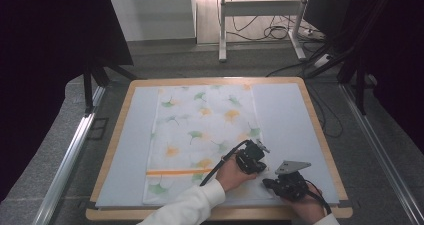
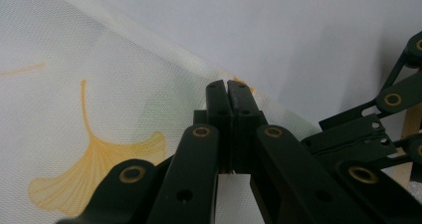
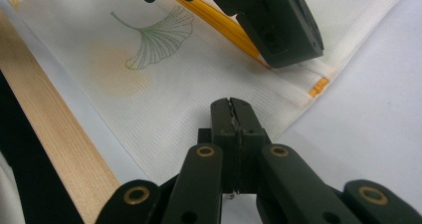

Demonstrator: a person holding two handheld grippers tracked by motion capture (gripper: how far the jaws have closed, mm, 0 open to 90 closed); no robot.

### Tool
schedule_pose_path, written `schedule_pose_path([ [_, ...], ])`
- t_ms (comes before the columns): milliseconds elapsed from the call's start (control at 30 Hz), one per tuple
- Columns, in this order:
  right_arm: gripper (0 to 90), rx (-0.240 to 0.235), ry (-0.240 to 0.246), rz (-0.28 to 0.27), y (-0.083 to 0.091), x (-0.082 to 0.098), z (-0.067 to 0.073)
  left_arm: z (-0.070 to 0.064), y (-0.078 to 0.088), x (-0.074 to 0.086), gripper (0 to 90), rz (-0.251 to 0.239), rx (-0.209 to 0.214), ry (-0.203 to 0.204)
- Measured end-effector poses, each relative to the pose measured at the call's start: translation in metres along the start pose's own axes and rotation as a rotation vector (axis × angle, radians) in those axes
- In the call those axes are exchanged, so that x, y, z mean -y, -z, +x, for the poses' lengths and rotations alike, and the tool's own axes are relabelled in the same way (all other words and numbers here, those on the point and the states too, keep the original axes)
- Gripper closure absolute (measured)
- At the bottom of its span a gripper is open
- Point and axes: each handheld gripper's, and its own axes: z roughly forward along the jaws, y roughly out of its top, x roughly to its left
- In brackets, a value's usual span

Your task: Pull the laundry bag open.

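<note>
Partly, the left hand-held gripper (image 1: 256,151) hides the cloth's (image 1: 200,135) edge.

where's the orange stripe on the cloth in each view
High view: orange stripe crosses the cloth low, left of the left tongs.
Left gripper view: I can't make it out.
Right gripper view: upper middle, beside the left tongs.
Shared landmark: the cloth's near right corner.

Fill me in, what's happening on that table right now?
A person holds a gripper in each hand over a white cloth printed with leaves, spread flat on a pale mat. Both work at the cloth's near right corner. The left gripper has its jaws together at the cloth's right edge, and the right gripper is shut at the corner near the orange stripe. Whether either has pinched fabric is hard to tell. No fold shows yet.
</note>
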Motion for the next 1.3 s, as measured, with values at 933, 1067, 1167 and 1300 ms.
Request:
schedule_pose_path([
  [933,89.4,-0.004,0.000,-0.001,0.000,0.000,-0.001,0.000,-0.001,0.001,90.0,-0.013,0.017,-0.059],
  [1067,89.4,-0.005,0.001,0.000,0.000,0.000,-0.001,-0.003,0.000,0.001,90.0,-0.021,0.002,-0.077],
  [1167,89.3,-0.006,0.001,0.000,0.000,0.000,-0.001,0.000,0.002,0.001,90.0,-0.033,0.013,-0.067],
  [1300,89.4,-0.008,-0.001,-0.001,0.000,0.000,-0.001,0.003,0.002,0.002,90.0,-0.043,0.023,-0.049],
])
